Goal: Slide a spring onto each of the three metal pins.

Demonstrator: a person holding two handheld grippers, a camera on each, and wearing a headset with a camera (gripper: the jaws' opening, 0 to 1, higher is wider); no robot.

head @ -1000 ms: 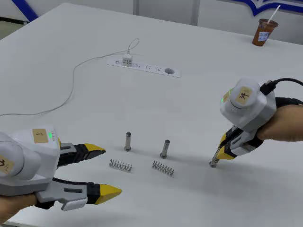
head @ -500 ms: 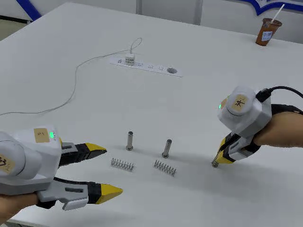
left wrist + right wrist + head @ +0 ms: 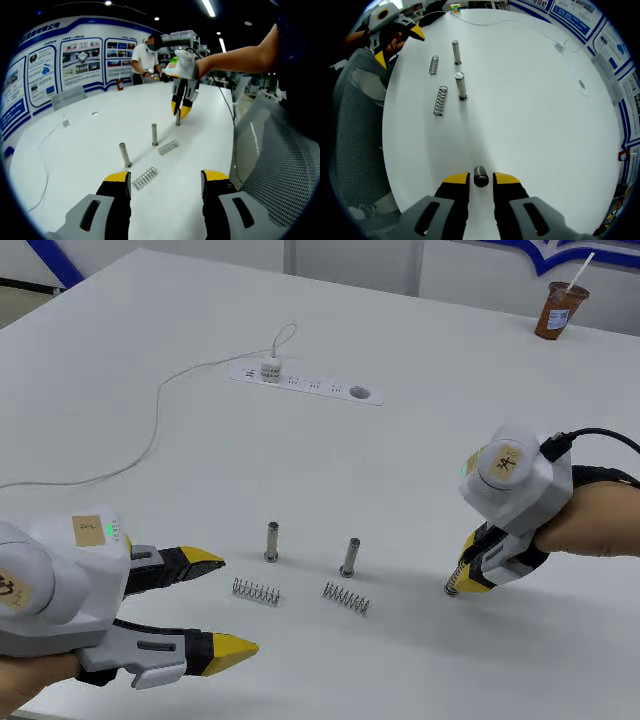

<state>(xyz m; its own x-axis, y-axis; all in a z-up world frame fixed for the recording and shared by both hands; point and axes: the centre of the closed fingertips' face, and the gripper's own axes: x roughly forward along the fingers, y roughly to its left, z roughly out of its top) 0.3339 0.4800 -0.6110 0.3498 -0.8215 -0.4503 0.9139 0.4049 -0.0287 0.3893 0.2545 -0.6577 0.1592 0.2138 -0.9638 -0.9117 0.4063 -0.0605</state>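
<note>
Yellow-tipped left tongs point(image 3: 238, 602) wide apart, level; right tongs point(image 3: 463, 577) downward astride spring point(image 3: 480, 177), grip unclear

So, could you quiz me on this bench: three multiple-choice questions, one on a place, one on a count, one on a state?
1. Where do the two loose springs lie?
A) in a cup
B) flat on the table by the pins
C) on a power strip

2. How many pins stand without a spring?
A) none
B) two
C) three

3. The left gripper's jaws are:
A) open and empty
B) shut on a spring
C) shut on a pin

Answers: 1 B, both lie on the bare tabletop; 2 B, two stand bare while the third pin wears a coil; 3 A, a wide gap shows between them.
</note>
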